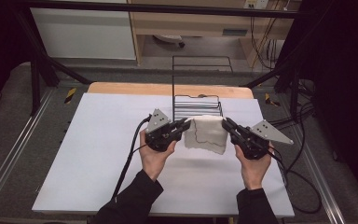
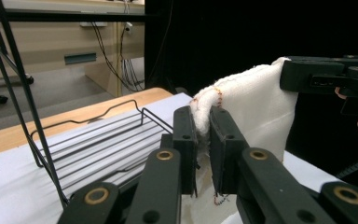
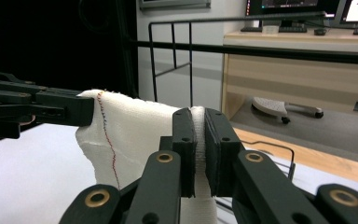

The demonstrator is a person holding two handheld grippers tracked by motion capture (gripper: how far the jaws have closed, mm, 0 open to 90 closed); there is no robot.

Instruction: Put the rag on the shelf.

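Two claws [image 1: 185,125] [image 1: 225,124] pinching white cloth [image 1: 207,134], lifted

Two black-sleeved forearms reach up from the near edge, the left gripper [image 1: 185,125] and right gripper [image 1: 224,123] clamped shut, tips angled inward toward each other.

High view: fixed above my side, looking forward and down over the white table [image 1: 98,154] — mid distance. Left gripper view: rides my left gripper [image 2: 203,135], looking close along its jaws, rightward across the table. Right gripper view: rides my right gripper [image 3: 198,140], facing leftward. All three share the white cloth [image 1: 207,133] and wire rack [image 1: 198,105].
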